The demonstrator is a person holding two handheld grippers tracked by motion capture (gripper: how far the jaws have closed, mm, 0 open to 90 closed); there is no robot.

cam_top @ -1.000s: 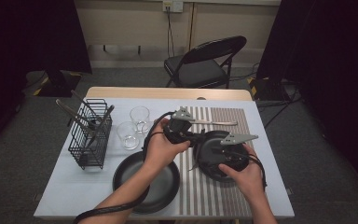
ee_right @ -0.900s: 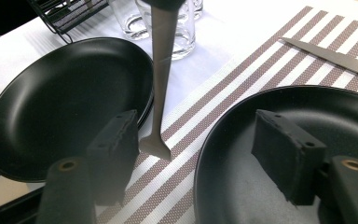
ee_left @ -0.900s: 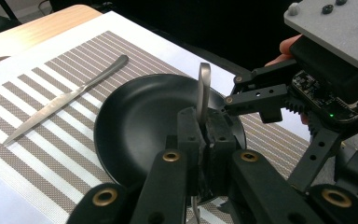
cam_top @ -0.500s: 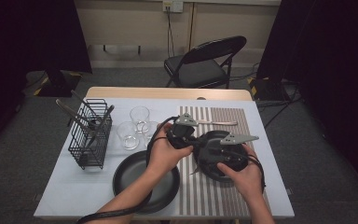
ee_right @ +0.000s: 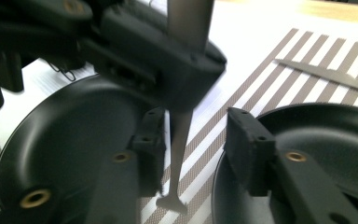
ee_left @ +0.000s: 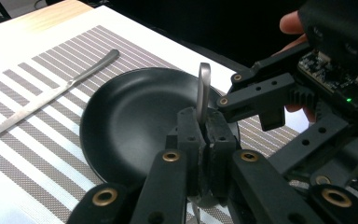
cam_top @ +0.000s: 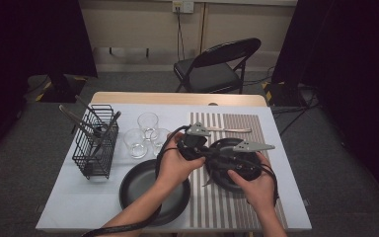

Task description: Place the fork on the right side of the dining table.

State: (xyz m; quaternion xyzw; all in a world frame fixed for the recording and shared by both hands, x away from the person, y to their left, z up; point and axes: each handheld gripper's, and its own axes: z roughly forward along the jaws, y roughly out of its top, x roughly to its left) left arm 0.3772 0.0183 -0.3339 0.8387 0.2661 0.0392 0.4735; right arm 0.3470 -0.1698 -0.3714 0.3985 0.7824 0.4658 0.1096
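The left gripper (ee_left: 204, 140) pinches a fork's handle (ee_left: 203, 91); the right gripper (ee_right: 193, 140), jaws just closing around it, must clamp for the handover.

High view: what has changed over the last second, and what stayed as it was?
The left gripper drew slightly nearer the right gripper above the small black plate. The right jaws have just been closing around the utensil that the left gripper holds upright; they are not yet pressing on it. The knife, glasses, rack and larger plate stayed put.
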